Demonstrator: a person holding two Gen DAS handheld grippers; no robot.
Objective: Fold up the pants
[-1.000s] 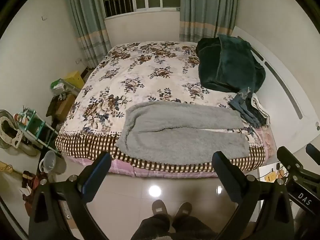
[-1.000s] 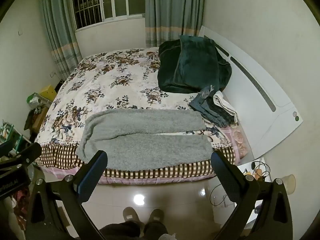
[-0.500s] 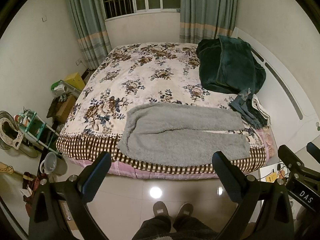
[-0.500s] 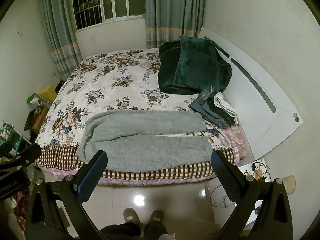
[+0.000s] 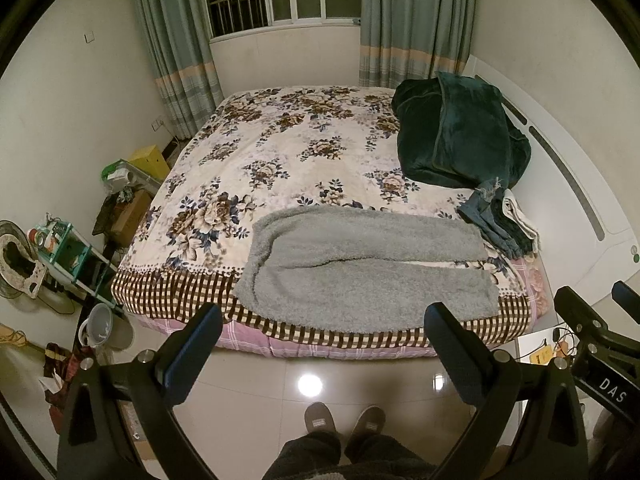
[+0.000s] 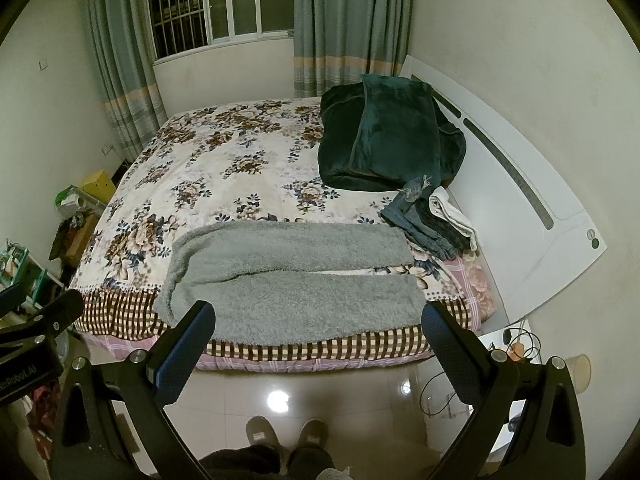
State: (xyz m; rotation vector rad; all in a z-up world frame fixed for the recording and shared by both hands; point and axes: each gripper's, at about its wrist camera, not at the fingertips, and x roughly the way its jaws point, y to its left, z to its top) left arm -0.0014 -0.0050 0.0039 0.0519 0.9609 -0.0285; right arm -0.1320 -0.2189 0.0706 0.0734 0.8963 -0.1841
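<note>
Home bedroom: bed (image 5: pixel 304 152), curtains (image 5: pixel 412 20)

fuzzy cloth pants (image 5: pixel 360 272), glossy tiled floor (image 5: pixel 256 392)

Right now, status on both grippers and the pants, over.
Left gripper open, empty. Right gripper open, empty. Grey pants flat on bed, unfolded, legs side by side. Folded clothes beside cuffs, not overlapping.

Green blanket (image 5: pixel 456 136) on floral bed (image 5: pixel 280 152)
</note>
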